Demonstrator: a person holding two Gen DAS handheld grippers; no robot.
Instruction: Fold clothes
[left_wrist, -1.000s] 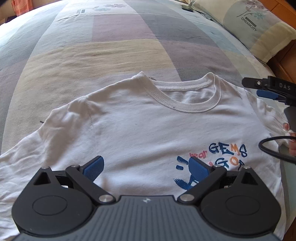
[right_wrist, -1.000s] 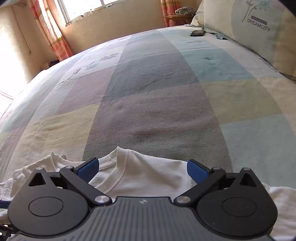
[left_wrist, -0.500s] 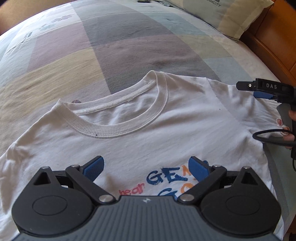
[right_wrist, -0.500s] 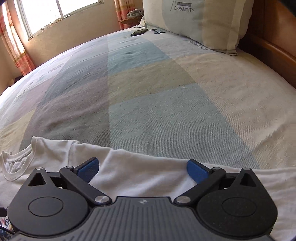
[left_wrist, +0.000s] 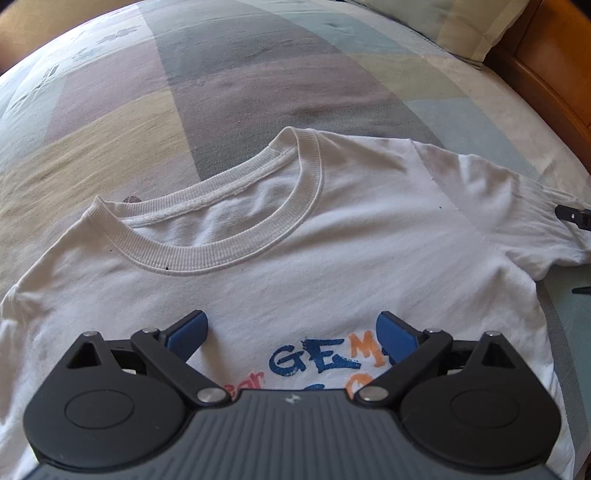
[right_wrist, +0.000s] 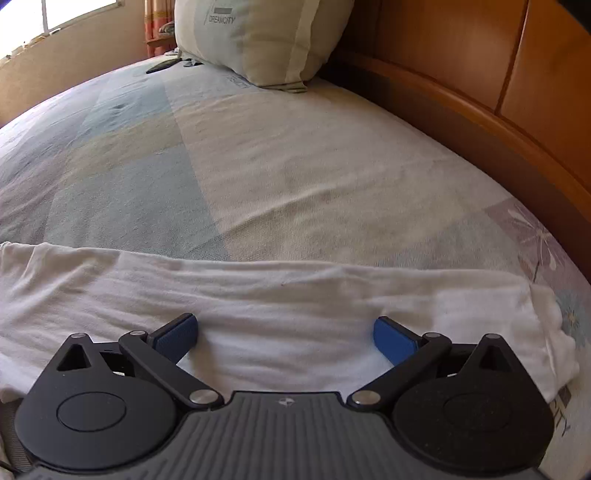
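Both views have swung toward the headboard side since a second ago: the left wrist view now has the collar near its centre where it sat higher and to the right before, and the right wrist view has left the neckline behind and looks across a sleeve.

From the left gripper (left_wrist: 291, 332), the white T-shirt (left_wrist: 332, 236) spreads from 9 o'clock round to 3 o'clock, its ribbed collar (left_wrist: 221, 254) at 12 o'clock ahead of the fingertips and the printed lettering (left_wrist: 317, 360) lying between them. From the right gripper (right_wrist: 286, 336), the sleeve (right_wrist: 277, 291) runs as a band from 9 to 3 o'clock, right under and ahead of the tips.

Each gripper's blue pads (left_wrist: 186, 334) stand spread wide with nothing caught between them; whether they touch the cloth below cannot be told.

The shirt lies face up and mostly flat on the checked bedspread (left_wrist: 258, 81), lightly creased, with blue and orange letters reading "GEM". A pillow (right_wrist: 258, 40) sits at 12 o'clock in the right view, the wooden headboard (right_wrist: 480, 74) at 2 o'clock.
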